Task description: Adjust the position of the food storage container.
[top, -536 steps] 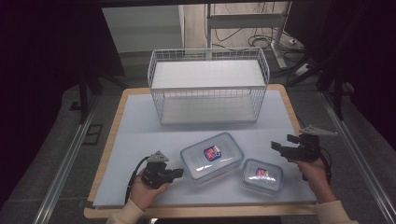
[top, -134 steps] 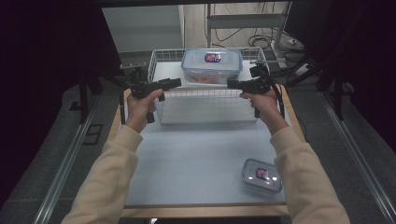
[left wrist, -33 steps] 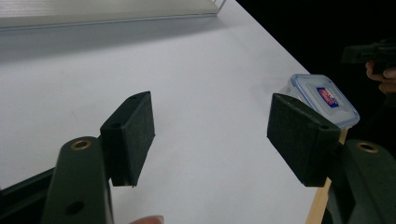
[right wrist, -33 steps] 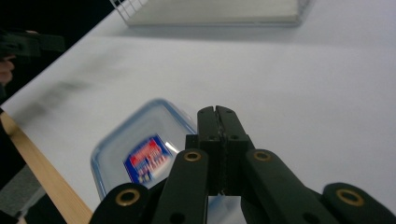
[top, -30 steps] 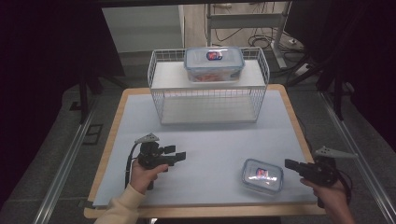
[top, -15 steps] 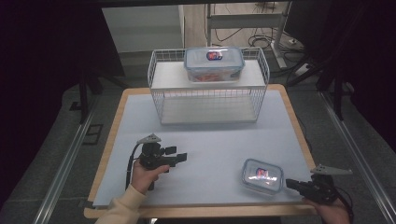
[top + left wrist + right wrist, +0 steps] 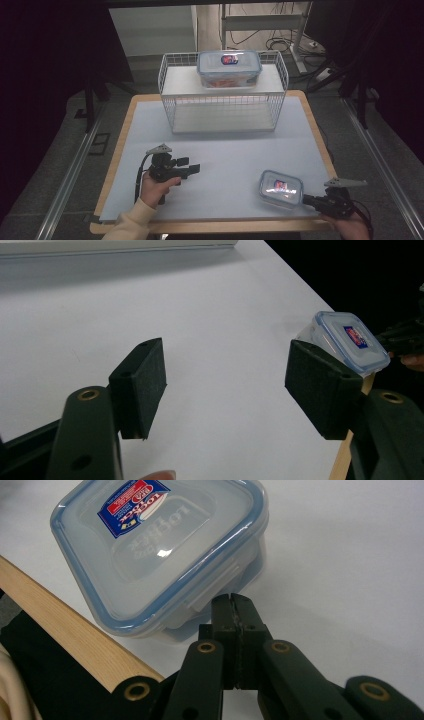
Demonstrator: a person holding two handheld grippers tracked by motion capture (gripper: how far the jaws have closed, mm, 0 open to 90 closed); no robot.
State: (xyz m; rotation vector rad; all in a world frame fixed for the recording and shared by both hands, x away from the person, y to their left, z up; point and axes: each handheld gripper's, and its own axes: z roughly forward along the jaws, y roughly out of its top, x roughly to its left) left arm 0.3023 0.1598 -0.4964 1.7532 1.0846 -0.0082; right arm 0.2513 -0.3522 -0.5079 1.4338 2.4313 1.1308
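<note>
Small container (image 7: 281,187), lower right of the high view: right gripper (image 7: 232,601), jaws pressed together, touches its side latch; spread them before gripping. Left gripper (image 7: 189,167) waits spread.

Dark room, grey floor (image 7: 60,165)

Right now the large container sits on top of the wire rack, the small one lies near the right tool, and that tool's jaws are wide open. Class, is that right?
Not quite: the right tool has its jaws shut, tips beside the small container, as the right gripper view shows. The large container does sit on the wire rack.
</note>
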